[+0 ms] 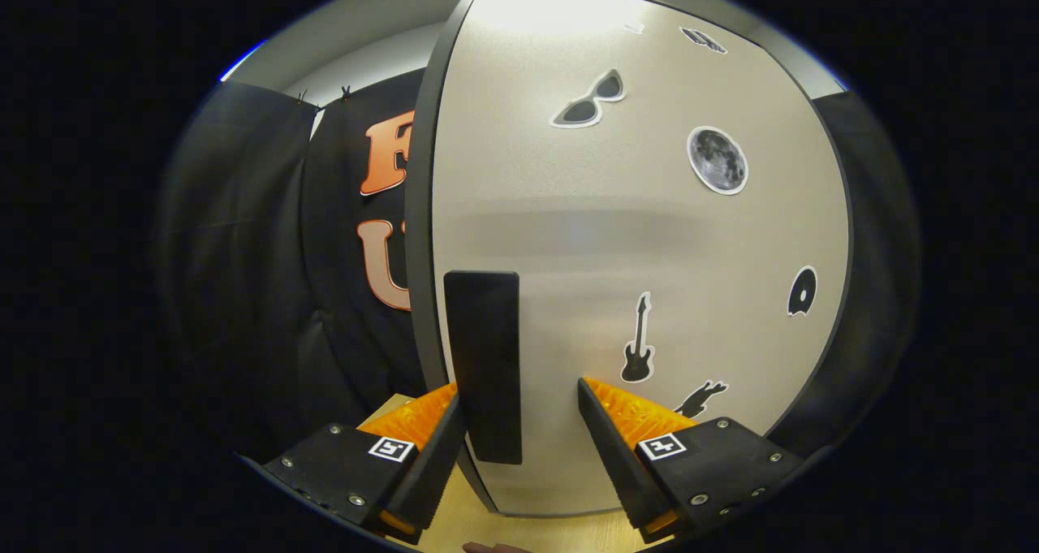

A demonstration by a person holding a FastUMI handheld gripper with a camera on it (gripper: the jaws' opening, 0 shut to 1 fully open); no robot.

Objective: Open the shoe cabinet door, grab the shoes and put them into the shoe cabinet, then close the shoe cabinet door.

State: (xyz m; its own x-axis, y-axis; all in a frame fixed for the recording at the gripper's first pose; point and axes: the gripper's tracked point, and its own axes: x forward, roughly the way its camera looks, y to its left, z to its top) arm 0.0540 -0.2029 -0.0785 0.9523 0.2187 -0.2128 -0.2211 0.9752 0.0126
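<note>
The shoe cabinet door (649, 228) stands right in front of me, pale grey with a dark edge and several stickers: sunglasses, a moon, a guitar, a record. Its black upright handle (483, 358) is mounted near the door's left edge. My gripper (519, 390) is open, with the lower part of the handle between its fingers. The left finger (442, 439) lies against the handle's left side, and the right finger (605, 431) stands a gap away from it. The shoes are hidden.
A light wooden surface (487, 524) runs under the door and the fingers. Black booth cloth (260, 293) hangs to the left of the cabinet and past its right edge.
</note>
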